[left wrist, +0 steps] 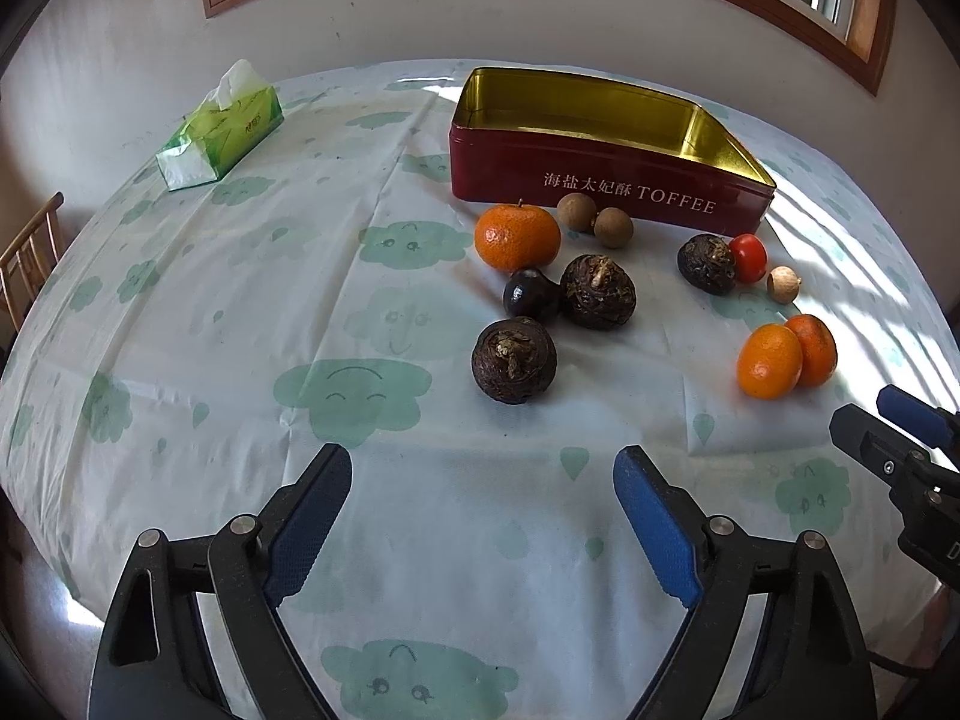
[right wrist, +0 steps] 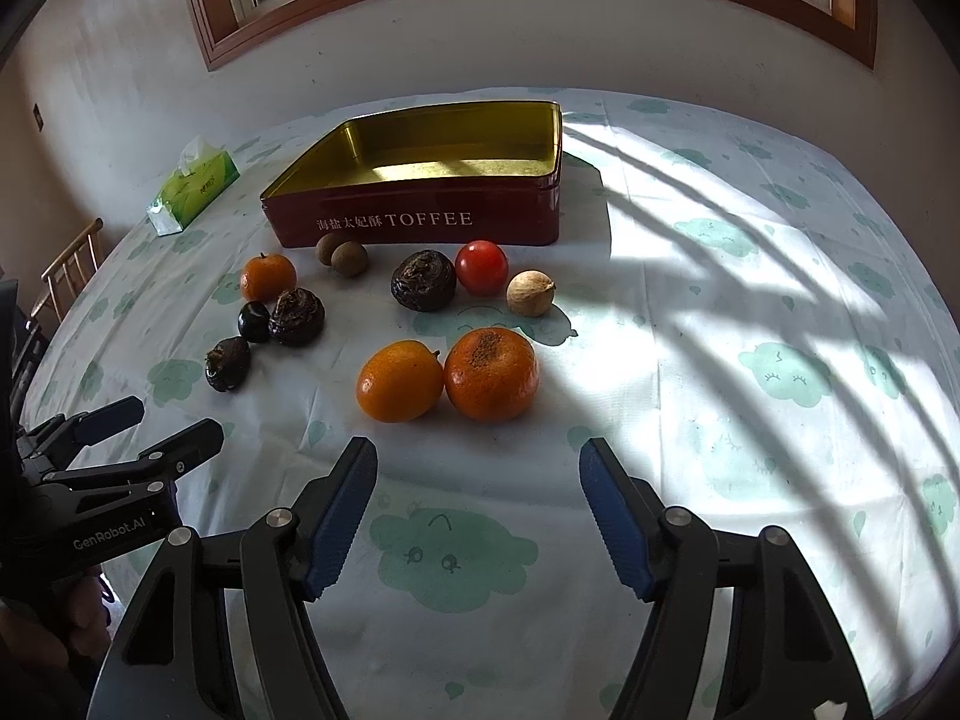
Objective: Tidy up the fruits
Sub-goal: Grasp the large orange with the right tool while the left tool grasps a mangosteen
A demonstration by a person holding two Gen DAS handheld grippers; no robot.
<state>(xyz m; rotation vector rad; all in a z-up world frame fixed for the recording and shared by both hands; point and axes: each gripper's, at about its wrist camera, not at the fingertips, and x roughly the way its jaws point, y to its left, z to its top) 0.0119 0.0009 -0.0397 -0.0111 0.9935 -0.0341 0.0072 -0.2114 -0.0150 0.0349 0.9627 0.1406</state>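
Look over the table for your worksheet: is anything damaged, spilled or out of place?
One orange in the nearest pair has a rough dark blemish on top. All the fruit lies loose on the tablecloth while the toffee tin is empty. Nothing is spilled.

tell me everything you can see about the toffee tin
The toffee tin is a lidless rectangular metal box, dark red outside with white Chinese characters and "TOFFEE" on its front wall, shiny gold inside. It looks empty, with sunlight falling on its floor. It sits flat on the cloud-print tablecloth at the far side, below the window. Two small brown round fruits lie against or just before its front wall; neither gripper touches it.
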